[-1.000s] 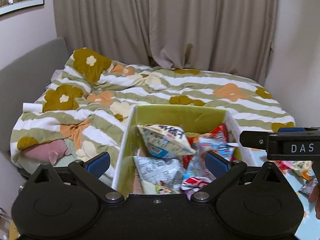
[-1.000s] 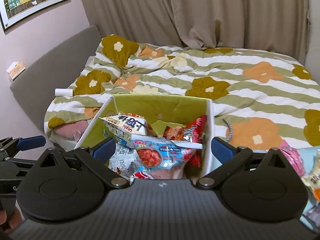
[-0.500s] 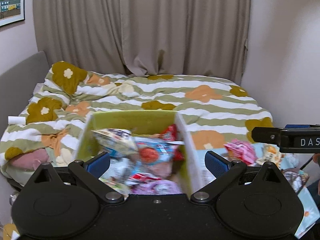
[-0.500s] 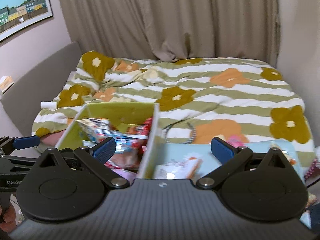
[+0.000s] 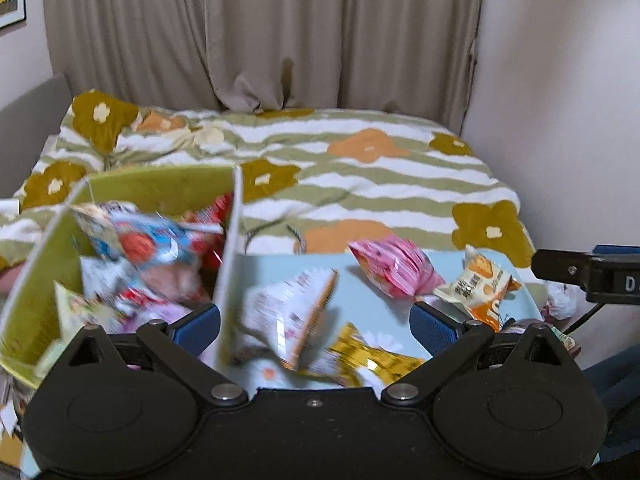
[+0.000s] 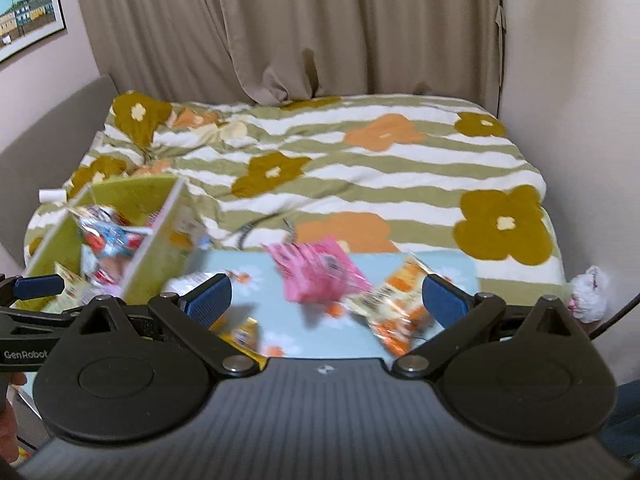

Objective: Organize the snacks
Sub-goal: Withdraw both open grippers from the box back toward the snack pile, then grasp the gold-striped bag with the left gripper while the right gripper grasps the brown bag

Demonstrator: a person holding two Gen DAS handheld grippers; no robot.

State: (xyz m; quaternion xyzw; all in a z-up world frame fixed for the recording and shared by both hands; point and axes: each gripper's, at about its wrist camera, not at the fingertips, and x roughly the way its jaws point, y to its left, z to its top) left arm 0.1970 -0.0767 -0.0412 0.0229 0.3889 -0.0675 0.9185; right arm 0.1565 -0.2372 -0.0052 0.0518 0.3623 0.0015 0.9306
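Note:
A green box (image 5: 160, 186) full of snack packets stands at the left, also in the right wrist view (image 6: 120, 192). On a light blue floral mat (image 5: 372, 304) lie loose packets: a pink one (image 5: 394, 268), an orange and cream one (image 5: 478, 286), a white one (image 5: 288, 320) and a gold one (image 5: 368, 354). My left gripper (image 5: 314, 324) is open and empty above the white packet. My right gripper (image 6: 326, 298) is open and empty above the mat, with the pink packet (image 6: 316, 274) and orange packet (image 6: 394, 312) between its fingers in view.
A bed with a striped floral quilt (image 6: 360, 160) lies behind the mat. Curtains (image 6: 280, 28) hang at the back, a wall (image 5: 560, 100) at the right. A white crumpled wrapper (image 6: 588, 294) sits at the mat's right end.
Both grippers have swung right, from over the green box to over the blue mat with the loose packets. Both stay open and empty.

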